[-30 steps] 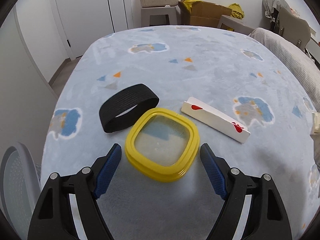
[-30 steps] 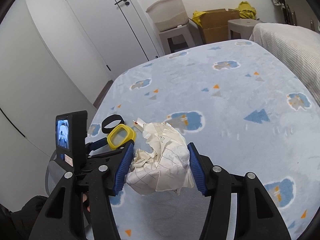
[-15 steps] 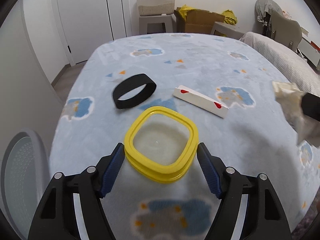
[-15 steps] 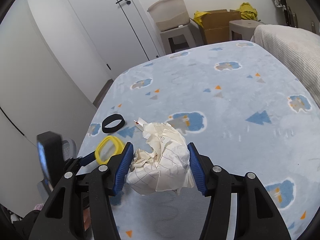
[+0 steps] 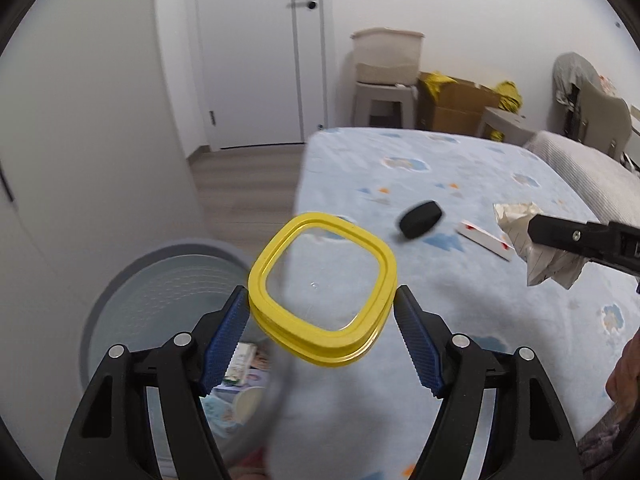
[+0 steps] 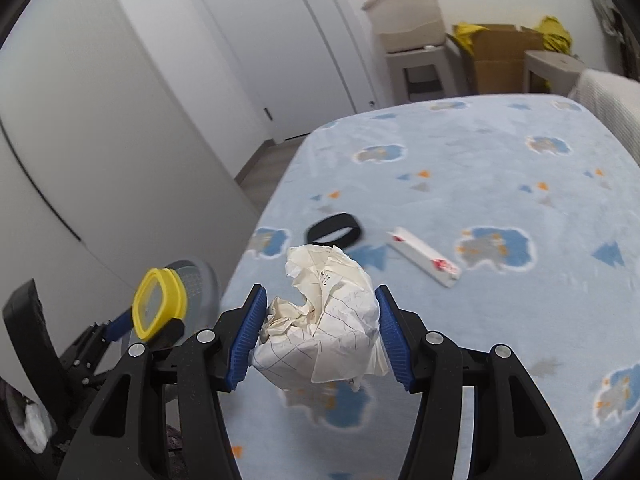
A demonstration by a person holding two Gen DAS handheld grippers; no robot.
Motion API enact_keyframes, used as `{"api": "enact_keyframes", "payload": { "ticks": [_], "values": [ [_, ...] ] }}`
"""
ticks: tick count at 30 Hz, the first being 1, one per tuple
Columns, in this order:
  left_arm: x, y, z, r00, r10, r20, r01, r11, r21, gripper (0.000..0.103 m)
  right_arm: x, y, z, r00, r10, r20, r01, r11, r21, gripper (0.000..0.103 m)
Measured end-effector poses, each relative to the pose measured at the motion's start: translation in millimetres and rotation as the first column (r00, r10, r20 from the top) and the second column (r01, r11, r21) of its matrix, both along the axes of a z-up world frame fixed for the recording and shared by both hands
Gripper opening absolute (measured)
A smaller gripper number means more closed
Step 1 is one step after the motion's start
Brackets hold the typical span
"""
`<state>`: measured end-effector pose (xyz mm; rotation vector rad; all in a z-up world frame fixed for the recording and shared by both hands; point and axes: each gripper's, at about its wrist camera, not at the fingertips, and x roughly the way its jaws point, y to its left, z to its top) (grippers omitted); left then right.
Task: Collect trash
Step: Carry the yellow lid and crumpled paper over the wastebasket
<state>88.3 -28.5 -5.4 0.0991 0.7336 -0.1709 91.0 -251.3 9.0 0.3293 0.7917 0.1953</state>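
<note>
My left gripper (image 5: 320, 332) is shut on a yellow-rimmed clear lid (image 5: 322, 292) and holds it in the air over the bed's left edge, beside a grey trash bin (image 5: 160, 304) on the floor. My right gripper (image 6: 318, 332) is shut on a crumpled ball of lined paper (image 6: 324, 320) above the blue patterned bedspread (image 6: 500, 200). That paper ball (image 5: 536, 248) also shows at the right of the left wrist view. A black band (image 6: 334, 230) and a white carton with red marks (image 6: 424, 256) lie on the bedspread. The lid (image 6: 158, 304) appears low left in the right wrist view.
The bin holds several wrappers and a cup (image 5: 244, 384). A white door (image 5: 256, 52), a stool with a beige tub (image 5: 386, 56), cardboard boxes (image 5: 456, 104) and a chair (image 5: 600, 116) stand beyond the bed. A person's hand (image 5: 624, 372) shows at lower right.
My left gripper closed on the yellow lid, lifted it off the bedspread and carried it left toward the bin. My right gripper, still holding the paper ball, also moved left.
</note>
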Motion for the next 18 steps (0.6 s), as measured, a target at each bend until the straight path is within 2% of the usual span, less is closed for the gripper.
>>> {"api": "enact_keyframes", "payload": {
  "ticks": [8,18],
  "values": [
    [2,84,18,0.989,0.136,0.052,-0.136,0.991,0.0,0.071,19,92,13,0.987,0.155,0.037,-0.153,0.986,-0.059,0.055],
    [7,164,23,0.961,0.272,0.052,-0.272,0.962,-0.019,0.071,43,184,14,0.948,0.313,0.067,-0.31,0.949,-0.05,0.055]
  ]
}}
